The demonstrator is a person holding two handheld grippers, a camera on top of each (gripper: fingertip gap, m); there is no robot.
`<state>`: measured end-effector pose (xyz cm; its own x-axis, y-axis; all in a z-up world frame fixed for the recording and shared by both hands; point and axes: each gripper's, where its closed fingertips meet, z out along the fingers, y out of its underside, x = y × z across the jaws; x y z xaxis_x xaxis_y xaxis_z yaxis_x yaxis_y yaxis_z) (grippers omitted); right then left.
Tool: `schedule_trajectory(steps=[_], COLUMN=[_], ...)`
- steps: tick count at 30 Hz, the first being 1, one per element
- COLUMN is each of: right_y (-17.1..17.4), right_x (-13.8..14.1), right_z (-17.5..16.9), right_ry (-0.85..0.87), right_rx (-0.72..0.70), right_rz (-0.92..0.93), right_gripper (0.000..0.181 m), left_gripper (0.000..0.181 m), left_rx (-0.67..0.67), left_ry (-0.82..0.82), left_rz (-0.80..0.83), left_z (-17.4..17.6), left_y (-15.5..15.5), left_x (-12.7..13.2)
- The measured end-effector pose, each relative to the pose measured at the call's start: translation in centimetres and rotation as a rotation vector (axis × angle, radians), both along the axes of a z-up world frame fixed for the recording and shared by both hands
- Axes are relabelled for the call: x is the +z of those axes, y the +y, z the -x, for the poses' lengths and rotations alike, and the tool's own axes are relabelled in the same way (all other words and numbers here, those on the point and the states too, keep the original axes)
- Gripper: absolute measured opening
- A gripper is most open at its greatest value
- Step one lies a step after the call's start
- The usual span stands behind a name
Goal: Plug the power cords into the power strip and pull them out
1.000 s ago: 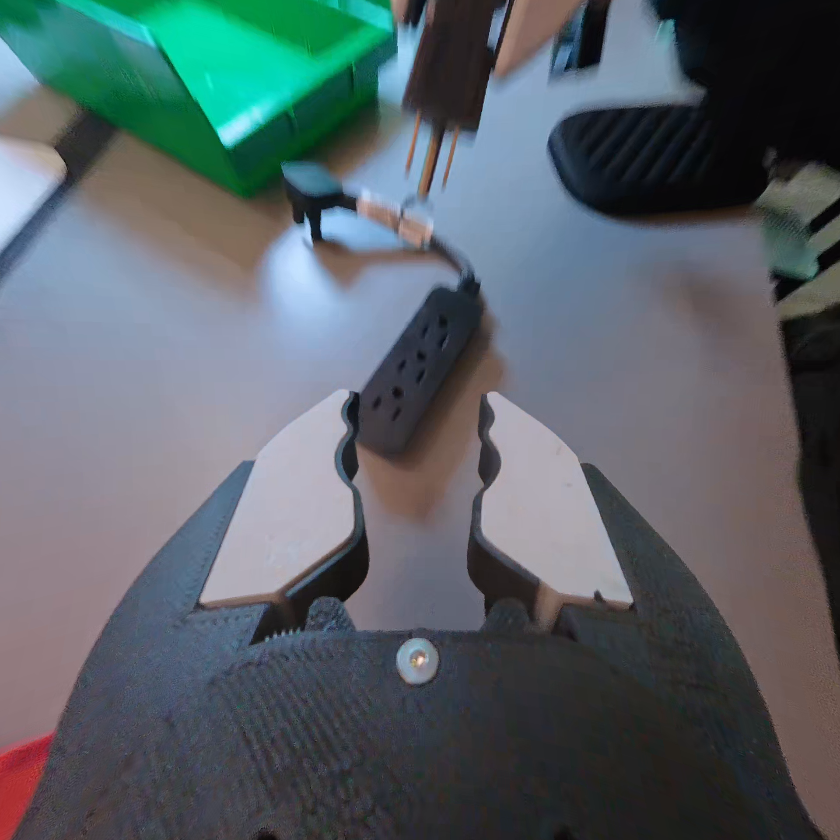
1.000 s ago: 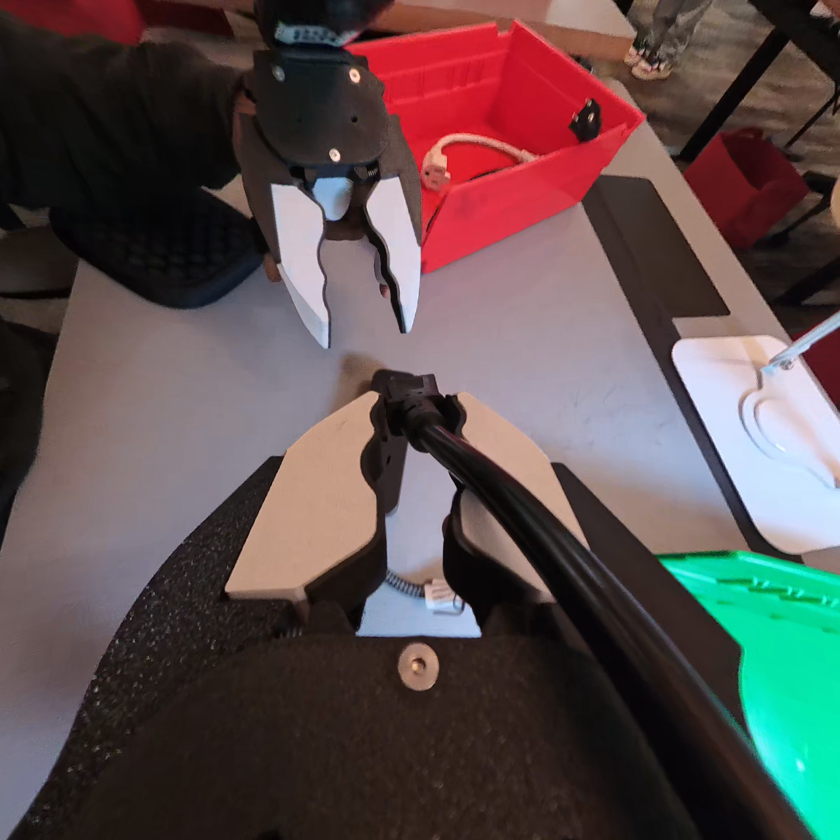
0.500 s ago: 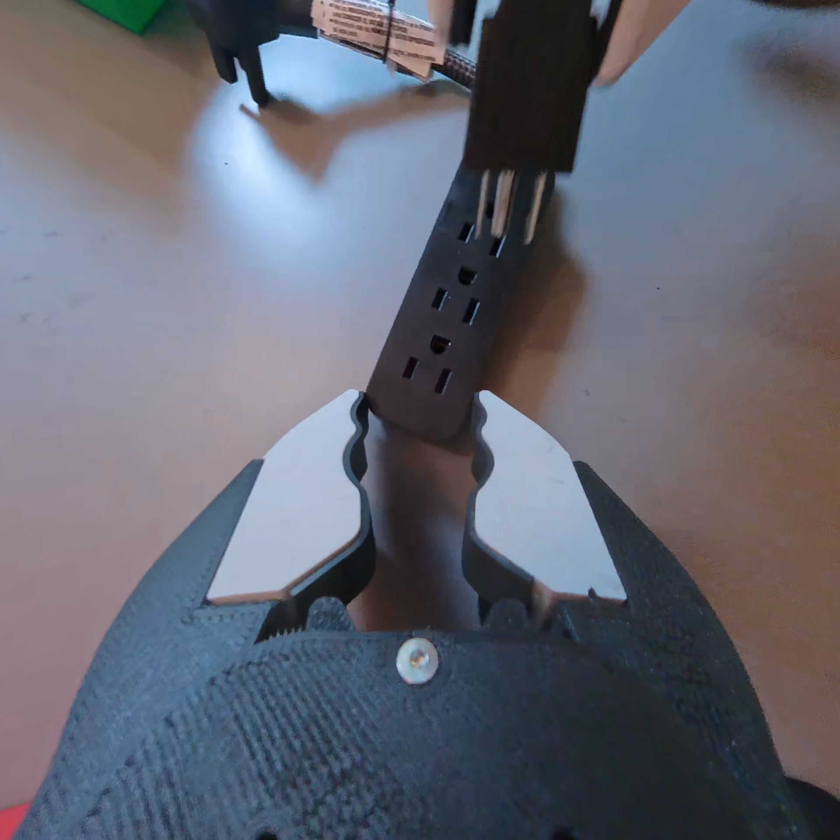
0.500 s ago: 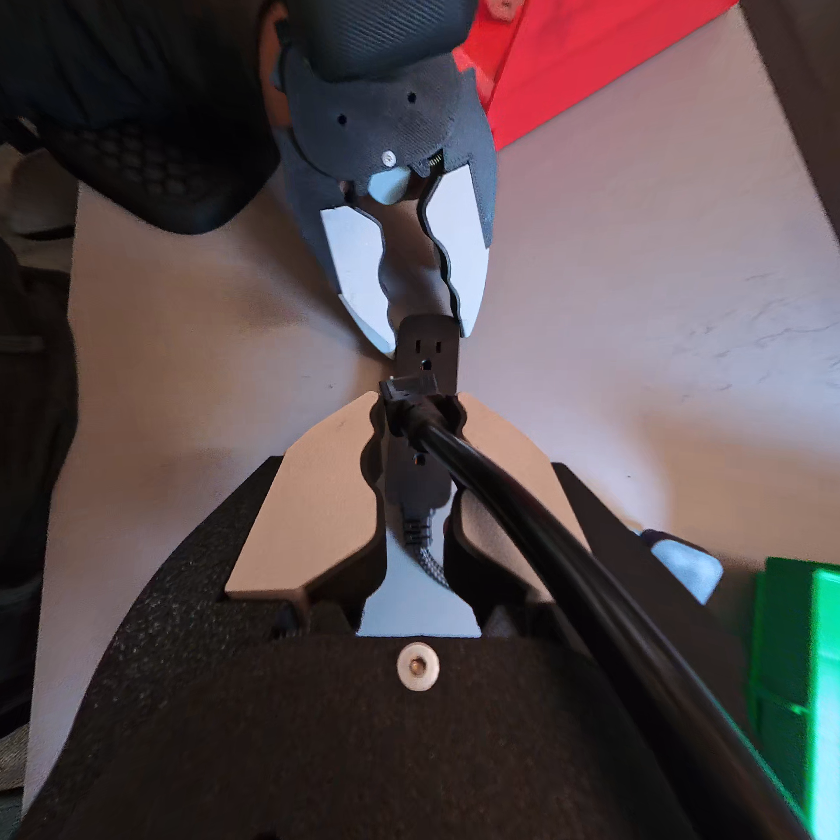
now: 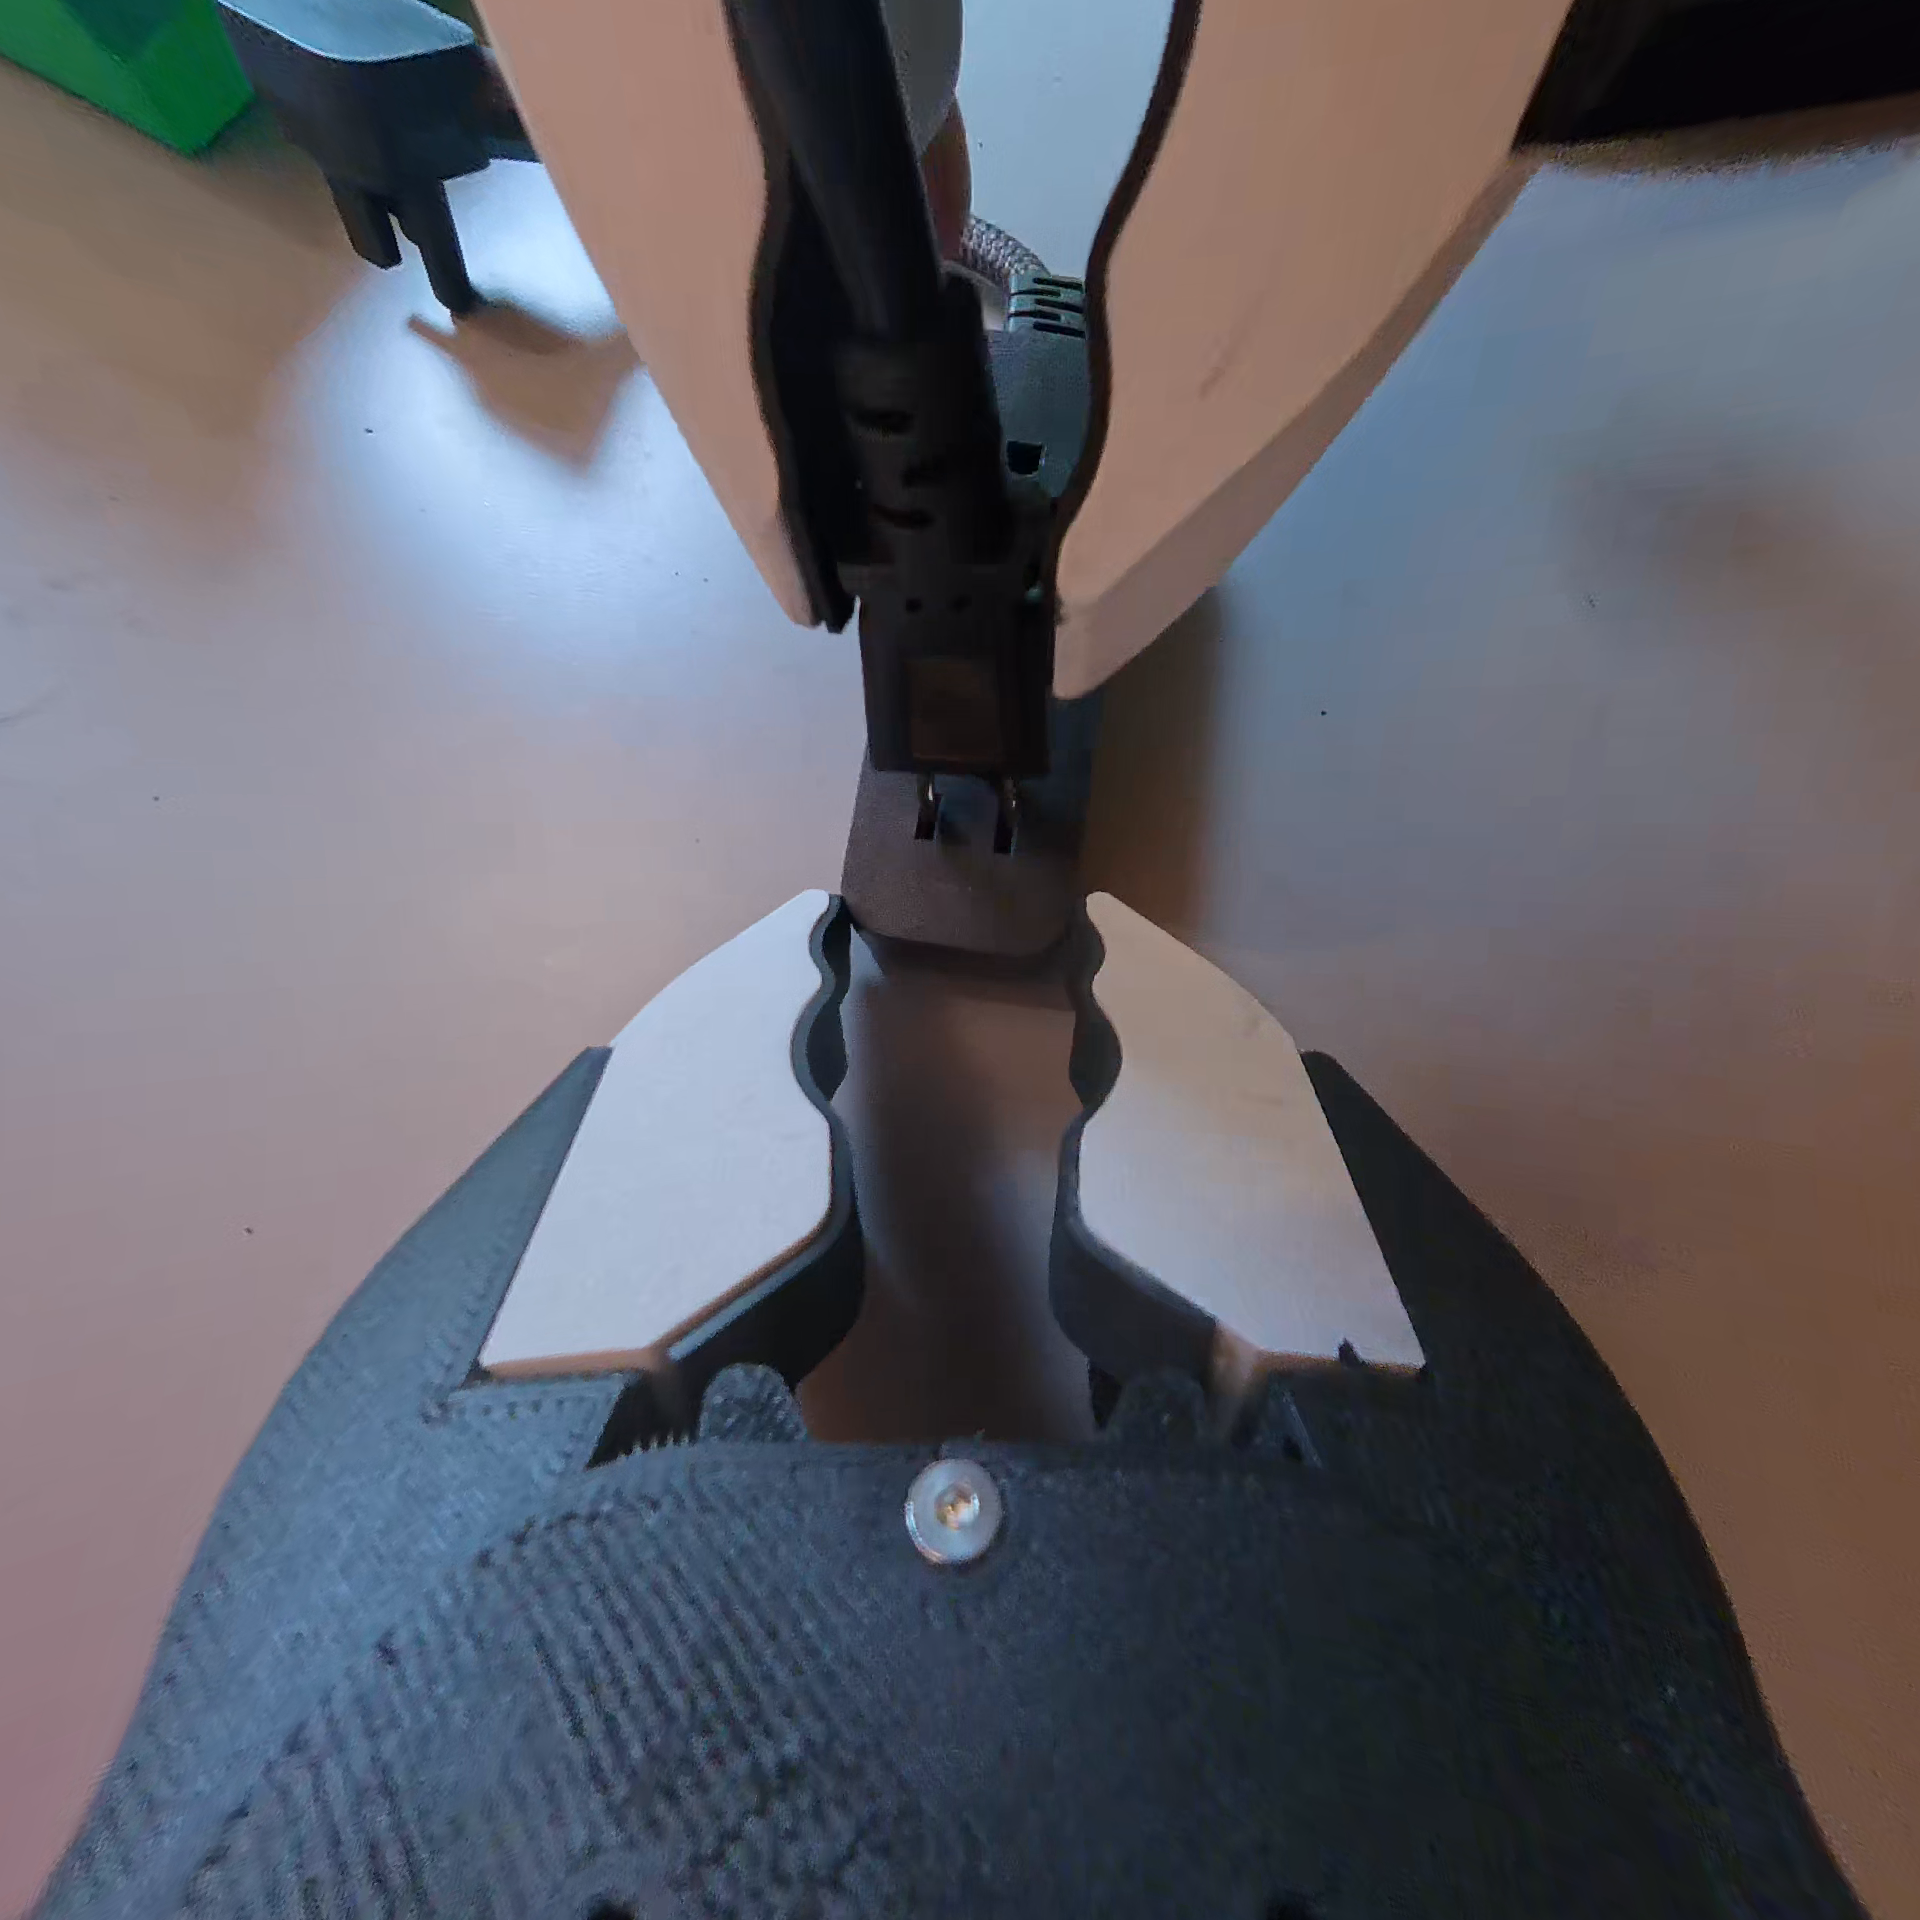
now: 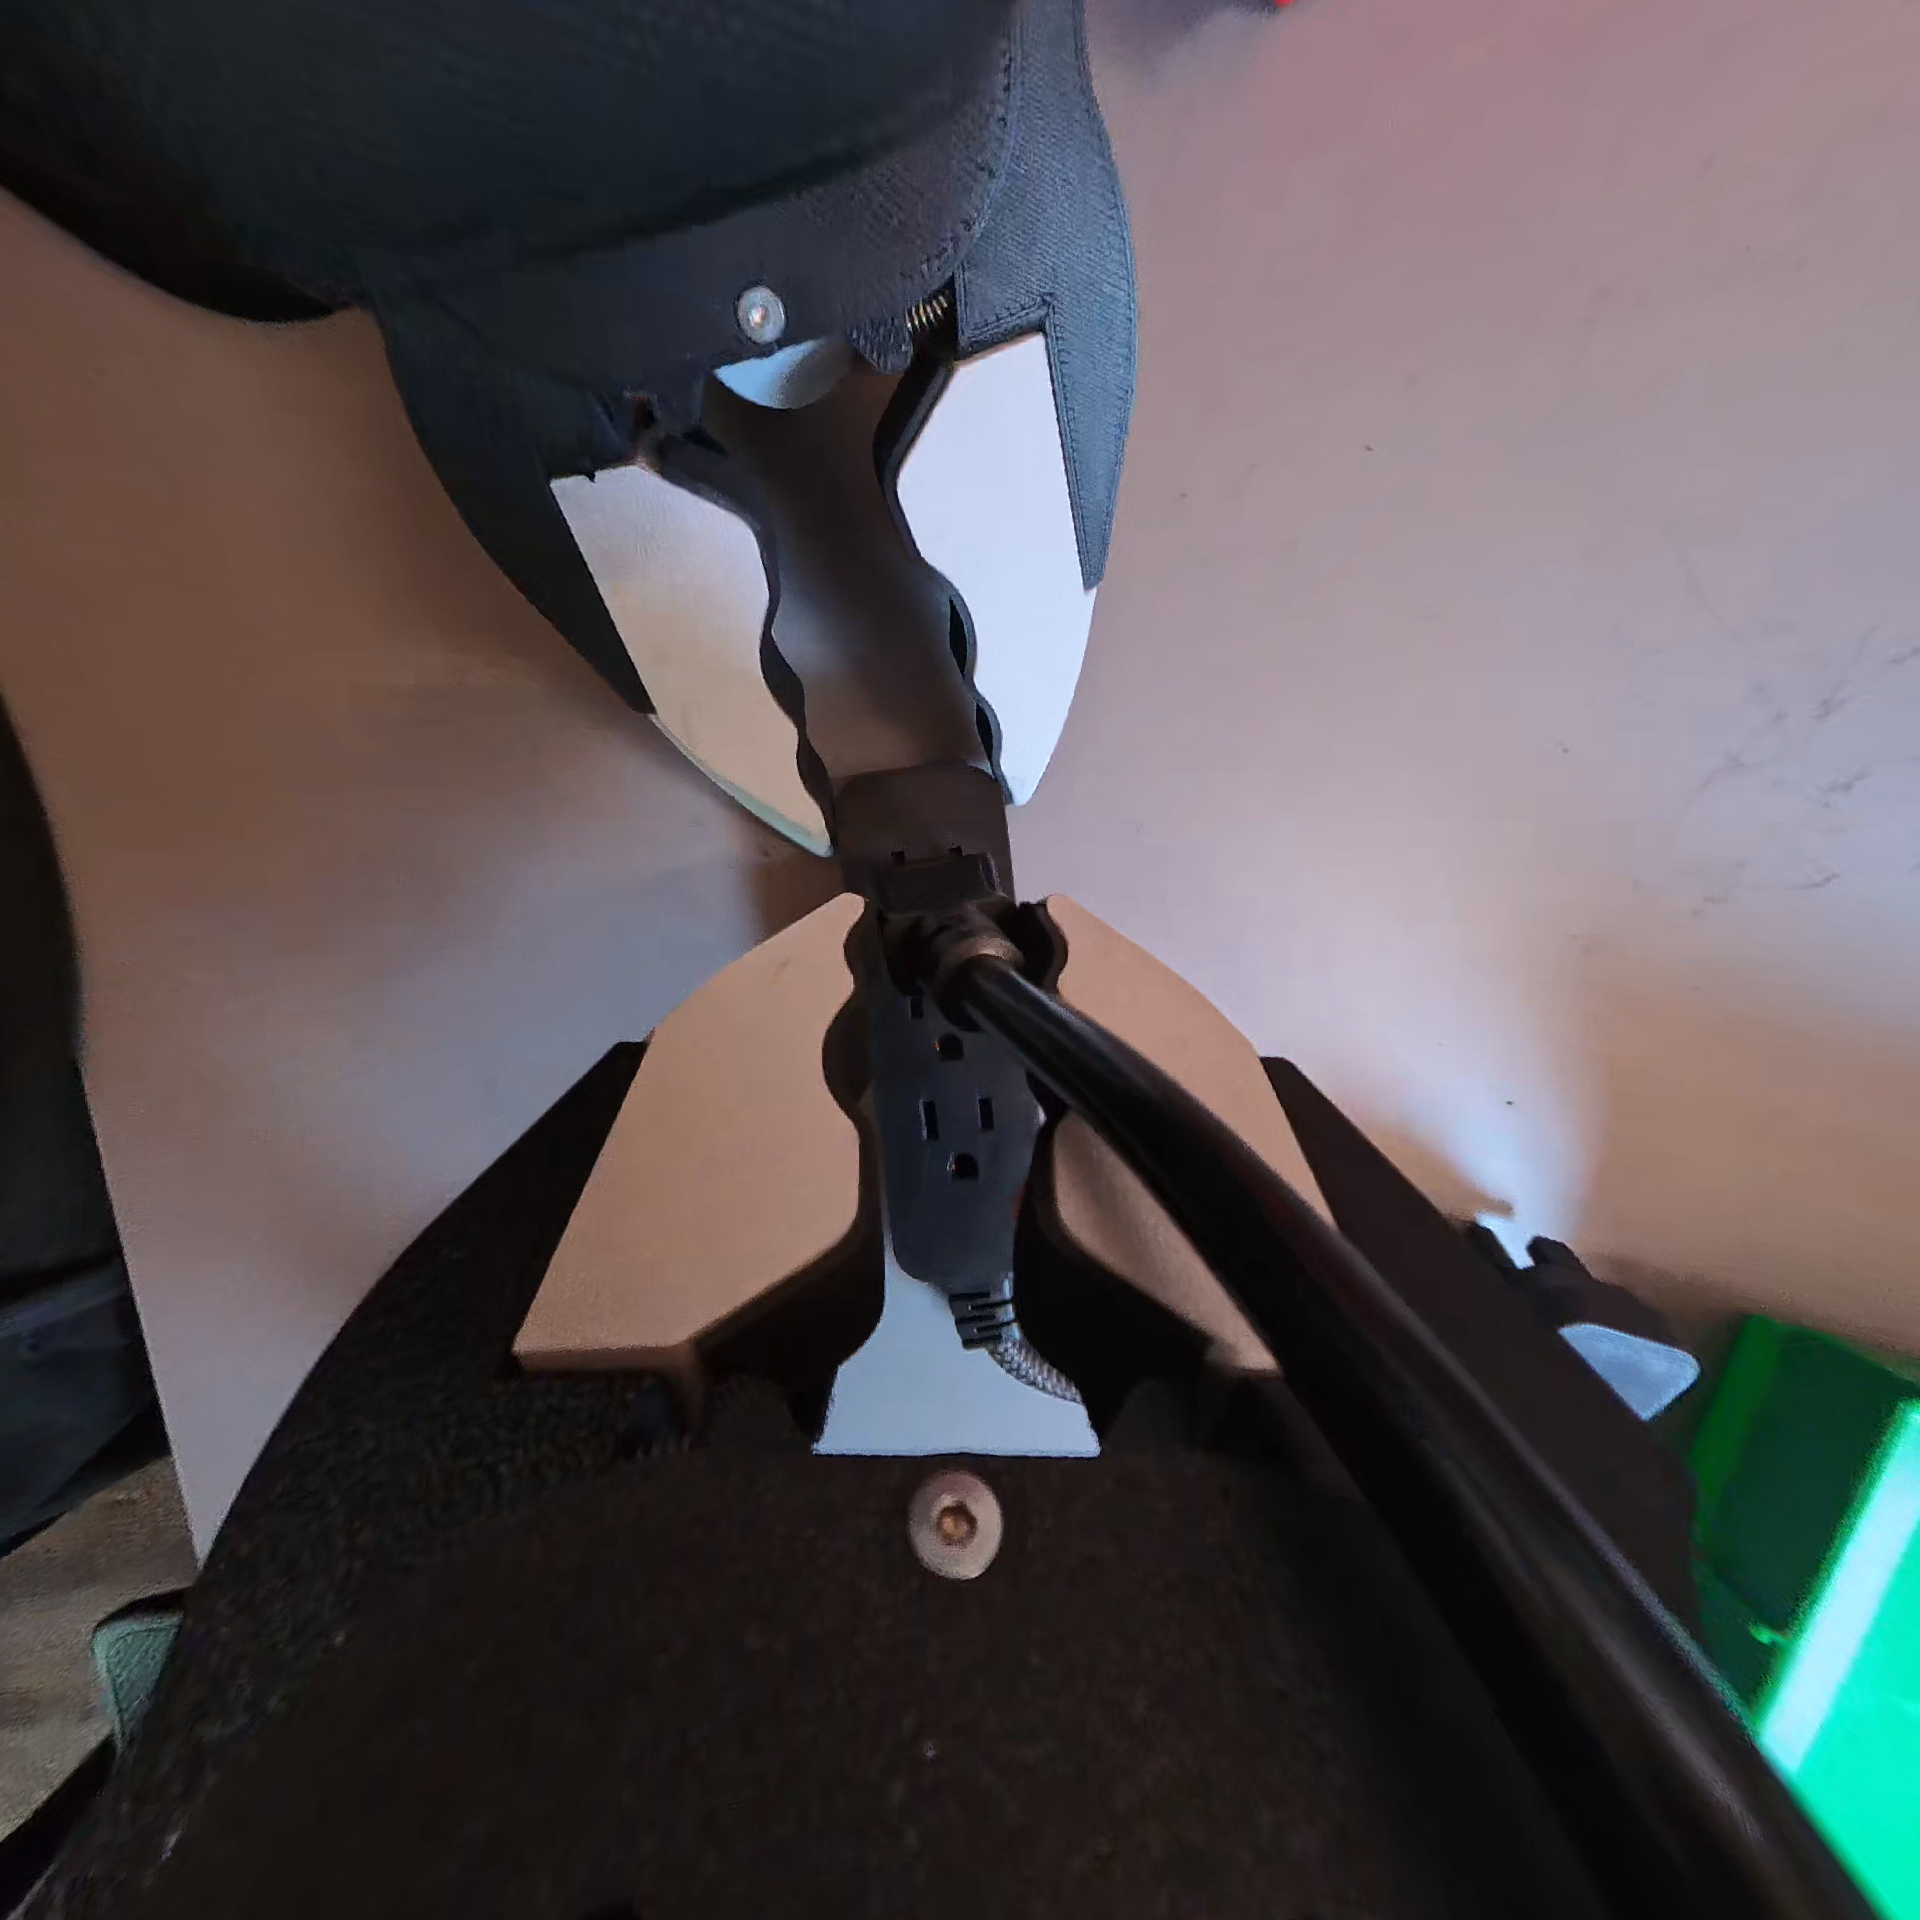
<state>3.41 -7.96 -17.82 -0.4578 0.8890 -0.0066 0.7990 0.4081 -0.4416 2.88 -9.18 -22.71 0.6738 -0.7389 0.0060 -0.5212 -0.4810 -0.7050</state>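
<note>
Now I hold the plug (image 5: pixel 951 665) clamped in my right tool (image 6: pixel 951 914), prongs partly into the power strip's (image 6: pixel 951 1153) end socket; my left tool (image 5: pixel 961 925), spread wide, brackets that end on the bench (image 5: pixel 312 831), likely to steady it.

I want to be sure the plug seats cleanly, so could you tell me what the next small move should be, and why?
Probably press the plug straight down: its prongs have entered the power strip only partway, the right gripper grips it, and the left gripper brackets the strip's near end.
</note>
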Motion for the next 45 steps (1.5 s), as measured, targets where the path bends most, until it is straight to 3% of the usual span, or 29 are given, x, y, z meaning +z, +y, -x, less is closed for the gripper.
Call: schedule_trajectory(steps=[9, 20, 27, 33, 39, 43, 45], right_y=[-0.6, -0.7, -0.6, -1.1, -1.5, 0.5, 0.8], right_x=[-1.0, -1.2, -1.0, -0.8, -0.4, -0.7, -0.1], right_z=[0.4, 0.3, 0.1, 0.1, -0.5, -1.0, -0.5], right_ry=[-0.105, -0.123, -0.075, -0.071, -0.089, -0.004, 0.078], right_rx=[0.035, 0.008, 0.001, -0.054, -0.156, -0.081, -0.076], right_rz=[-0.165, -0.096, -0.074, -0.041, 0.052, -0.059, -0.031], right_gripper=[0.025, 0.026, 0.027, 0.054, 0.050, 0.048, 0.043], left_gripper=[0.039, 0.039, 0.039, 0.039, 0.039, 0.039, 0.039], left_rx=[-0.005, 0.011, 0.014, 0.014, 0.009, 0.007, 0.005], left_ry=[-0.034, -0.046, -0.038, -0.033, -0.034, -0.033, -0.033], left_rz=[-0.080, -0.065, -0.071, -0.074, -0.075, -0.078, -0.077], left_z=[-0.1, -0.2, -0.3, -0.3, -0.3, -0.3, -0.2], left_y=[0.1, 0.0, 0.0, 0.0, 0.0, -0.1, -0.1], left_x=[0.4, 0.4, 0.3, 0.3, 0.3, 0.4, 0.4])
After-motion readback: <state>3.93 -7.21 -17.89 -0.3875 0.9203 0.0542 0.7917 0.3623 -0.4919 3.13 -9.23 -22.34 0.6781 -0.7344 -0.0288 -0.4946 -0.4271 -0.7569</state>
